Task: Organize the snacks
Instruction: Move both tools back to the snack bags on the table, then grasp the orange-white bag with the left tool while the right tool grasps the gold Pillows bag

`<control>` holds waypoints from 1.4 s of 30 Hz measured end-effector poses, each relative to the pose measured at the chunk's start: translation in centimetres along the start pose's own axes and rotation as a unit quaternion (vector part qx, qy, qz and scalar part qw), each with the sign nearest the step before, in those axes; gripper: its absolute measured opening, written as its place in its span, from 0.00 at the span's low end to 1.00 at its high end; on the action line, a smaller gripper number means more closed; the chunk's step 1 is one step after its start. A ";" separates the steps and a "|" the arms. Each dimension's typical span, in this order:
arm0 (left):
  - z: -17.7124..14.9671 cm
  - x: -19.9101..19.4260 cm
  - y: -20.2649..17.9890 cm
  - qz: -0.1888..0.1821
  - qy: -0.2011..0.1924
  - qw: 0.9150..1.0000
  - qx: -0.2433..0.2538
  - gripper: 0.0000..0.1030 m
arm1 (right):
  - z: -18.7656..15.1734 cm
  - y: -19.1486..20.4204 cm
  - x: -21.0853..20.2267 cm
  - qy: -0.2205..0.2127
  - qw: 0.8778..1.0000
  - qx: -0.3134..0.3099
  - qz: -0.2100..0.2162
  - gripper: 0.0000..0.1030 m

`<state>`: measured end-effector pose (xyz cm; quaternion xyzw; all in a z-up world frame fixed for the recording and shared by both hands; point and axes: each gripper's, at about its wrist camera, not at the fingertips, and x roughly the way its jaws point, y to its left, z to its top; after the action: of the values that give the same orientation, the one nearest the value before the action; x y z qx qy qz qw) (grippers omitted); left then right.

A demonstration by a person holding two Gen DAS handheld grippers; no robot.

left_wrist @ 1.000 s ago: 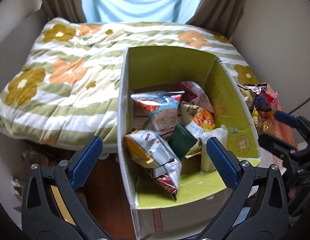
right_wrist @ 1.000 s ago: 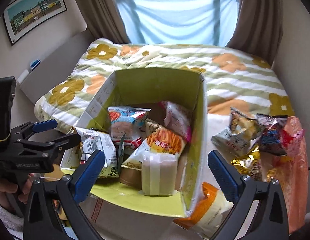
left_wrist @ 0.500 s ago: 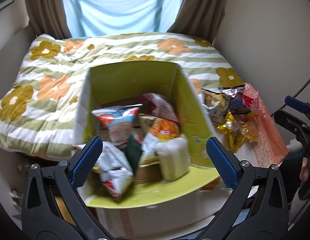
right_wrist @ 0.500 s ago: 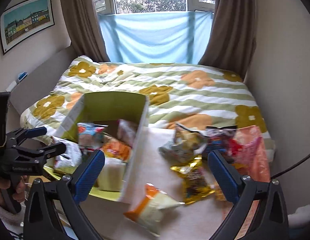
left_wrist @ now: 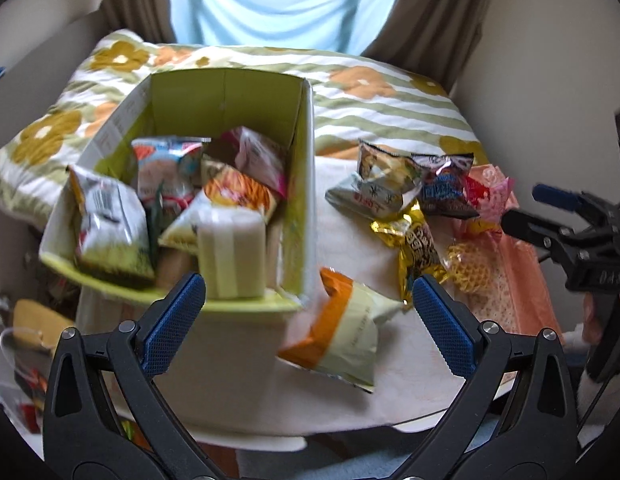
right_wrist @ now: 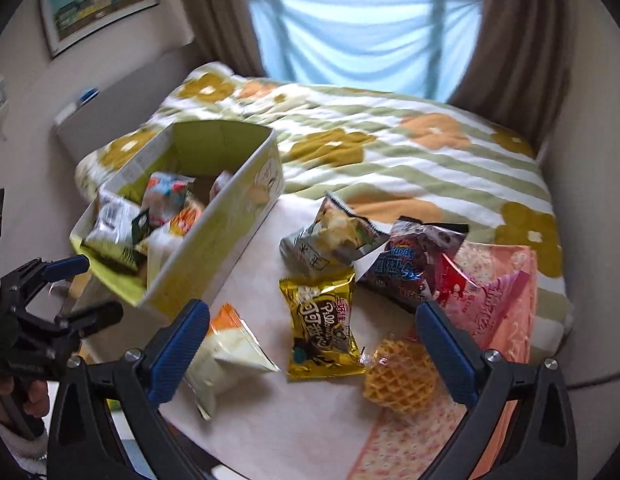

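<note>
**Op:** Snacks are split right now. Plenty already sit in the green box (left_wrist: 230, 92), the rest are loose on the bench (right_wrist: 270, 420) beside it. Both my hand-held grippers, left (left_wrist: 309, 324) and right (right_wrist: 313, 342), are spread wide and holding nothing.

**Reply:** Which one next?

**Op:** Probably the orange-and-cream pouch (left_wrist: 342, 332), nearest the box. I reckon it's light, puffy and crinkly, so it'll squash and slide. I'd pinch the flat sealed edge, not the belly. Same for the gold packet (right_wrist: 322, 328). The waffle (right_wrist: 402, 376) looks brittle inside its clear wrap, so I'd squeeze gently.
</note>
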<state>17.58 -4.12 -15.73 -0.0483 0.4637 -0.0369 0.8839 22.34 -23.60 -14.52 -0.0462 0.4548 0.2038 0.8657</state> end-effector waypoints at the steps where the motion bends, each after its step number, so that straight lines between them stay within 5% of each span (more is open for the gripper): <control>1: -0.6 0.2 -0.4 0.007 0.000 1.000 0.000 1.00 | -0.2 -0.2 0.5 0.004 1.000 -0.008 0.007 1.00; 11: -5.1 6.0 -4.5 0.034 0.024 0.997 0.066 0.99 | -2.6 -2.9 6.6 0.031 0.997 -0.041 0.054 1.00; 19: -6.5 9.9 -7.2 0.035 0.039 0.987 0.154 0.96 | -3.5 -3.3 10.1 0.045 0.996 -0.032 0.068 1.00; 36: -6.6 14.7 -4.9 0.034 0.090 0.991 0.095 0.71 | -4.7 -1.9 15.0 0.074 0.995 -0.042 0.062 0.99; 42: -6.4 14.6 -4.9 0.034 0.089 0.991 0.093 0.62 | -5.0 -1.8 16.3 0.086 0.994 -0.047 0.051 0.82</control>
<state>20.53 -10.91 -30.68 0.0536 0.5365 -0.0538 0.8404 27.40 -21.46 -30.74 -0.0805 0.5192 0.2643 0.8088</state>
